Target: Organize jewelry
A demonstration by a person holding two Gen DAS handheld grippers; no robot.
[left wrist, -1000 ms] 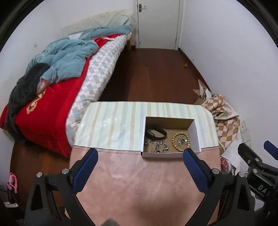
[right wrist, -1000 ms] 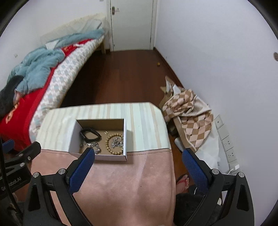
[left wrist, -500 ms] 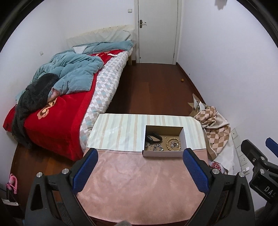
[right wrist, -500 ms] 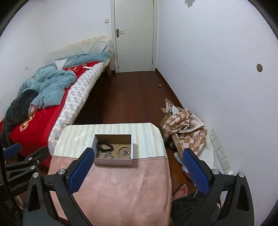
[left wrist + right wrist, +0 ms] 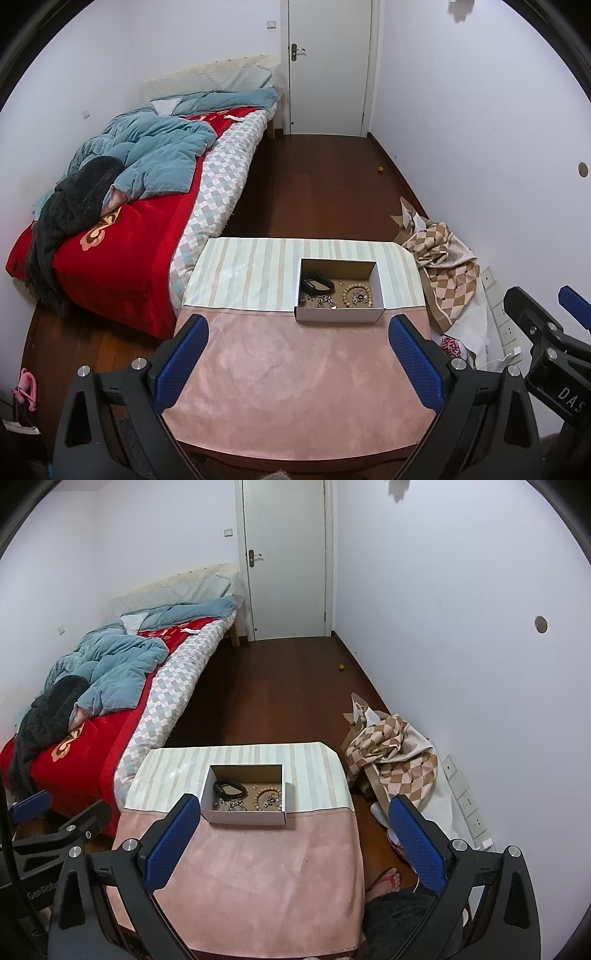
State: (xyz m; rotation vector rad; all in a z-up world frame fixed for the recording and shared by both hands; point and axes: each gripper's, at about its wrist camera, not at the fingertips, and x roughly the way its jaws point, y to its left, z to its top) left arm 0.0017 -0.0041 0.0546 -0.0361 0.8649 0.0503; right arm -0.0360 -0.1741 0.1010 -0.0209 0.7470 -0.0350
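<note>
A small open cardboard box point(image 5: 340, 313) point(image 5: 246, 816) stands on the table where the striped cloth meets the pink cloth. Inside lie a black band point(image 5: 317, 285) point(image 5: 229, 788), a wooden bead bracelet point(image 5: 355, 295) point(image 5: 269, 799) and tangled silver chains point(image 5: 325, 302) point(image 5: 231, 805). My left gripper point(image 5: 298, 363) is open, held high and well back from the box, nothing between its blue pads. My right gripper point(image 5: 293, 842) is open too, likewise raised above the near end of the table, with the box ahead and slightly left.
The table carries a pink cloth point(image 5: 295, 376) near me and a striped cloth point(image 5: 251, 266) beyond. A bed with red and blue bedding point(image 5: 122, 206) is to the left. Checked fabric point(image 5: 391, 753) lies on the floor at right. A person's foot in a sandal point(image 5: 388, 880) is beside the table.
Both grippers have risen and pulled back from the table, so the box looks smaller and farther away. Both stay open, and the box's contents have not moved.
</note>
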